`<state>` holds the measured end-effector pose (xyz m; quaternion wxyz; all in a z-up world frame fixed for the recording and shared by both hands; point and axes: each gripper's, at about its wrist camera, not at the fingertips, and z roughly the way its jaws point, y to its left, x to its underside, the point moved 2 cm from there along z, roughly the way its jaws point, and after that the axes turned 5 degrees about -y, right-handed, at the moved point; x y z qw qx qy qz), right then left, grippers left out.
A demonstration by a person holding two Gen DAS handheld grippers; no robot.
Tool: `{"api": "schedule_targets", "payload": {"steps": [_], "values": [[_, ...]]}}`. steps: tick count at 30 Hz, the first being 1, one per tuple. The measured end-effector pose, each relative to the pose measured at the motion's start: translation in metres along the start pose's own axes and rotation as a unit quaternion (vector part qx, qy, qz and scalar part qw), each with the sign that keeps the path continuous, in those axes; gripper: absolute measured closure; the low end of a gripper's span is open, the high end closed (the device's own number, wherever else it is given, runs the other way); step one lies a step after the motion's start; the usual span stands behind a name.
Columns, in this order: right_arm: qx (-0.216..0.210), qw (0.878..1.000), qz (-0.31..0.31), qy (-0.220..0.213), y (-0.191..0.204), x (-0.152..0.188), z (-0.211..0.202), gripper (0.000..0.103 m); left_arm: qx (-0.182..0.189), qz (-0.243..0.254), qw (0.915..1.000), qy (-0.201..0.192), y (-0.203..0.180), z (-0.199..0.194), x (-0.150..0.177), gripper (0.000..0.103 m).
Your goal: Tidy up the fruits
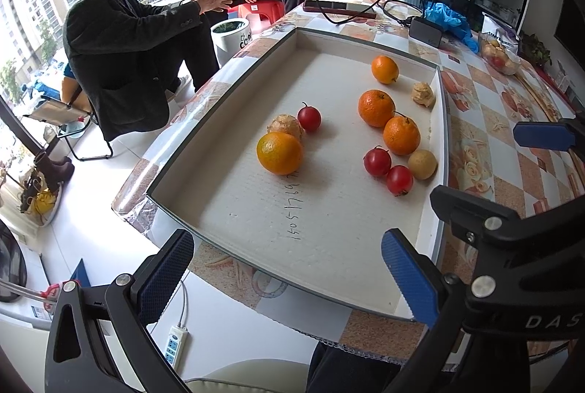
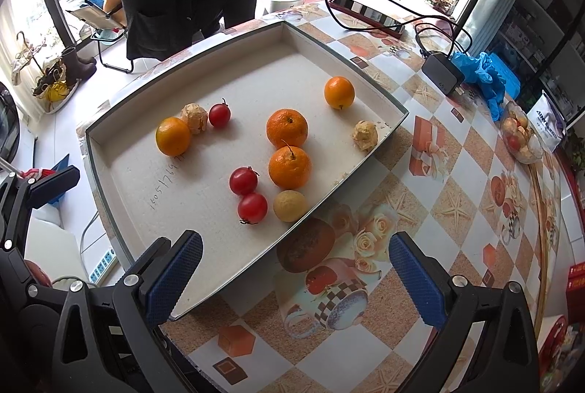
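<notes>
Ahead-left of R tongs [image 2: 296,277], both prs wide open & empty: tomatoes [image 2: 252,207] in tray [image 2: 109,151]; R nearer vs L tongs [image 1: 289,274].

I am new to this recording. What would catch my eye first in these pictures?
The white tray on the patterned table, with oranges and red fruits scattered in it. Both grippers, left and right, hover open near its front edge.
</notes>
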<state>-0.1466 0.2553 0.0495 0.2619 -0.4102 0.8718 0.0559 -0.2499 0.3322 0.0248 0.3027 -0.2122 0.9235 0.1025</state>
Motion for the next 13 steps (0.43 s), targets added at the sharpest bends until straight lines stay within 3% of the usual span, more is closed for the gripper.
{"api": "schedule_targets", "payload": {"steps": [13], "values": [[-0.002, 1.0, 0.002, 0.001, -0.0004, 0.001, 0.0004, 0.0, 0.004, -0.002, 1.0, -0.007, 0.0013, -0.0007, -0.0005, 0.0]]}}
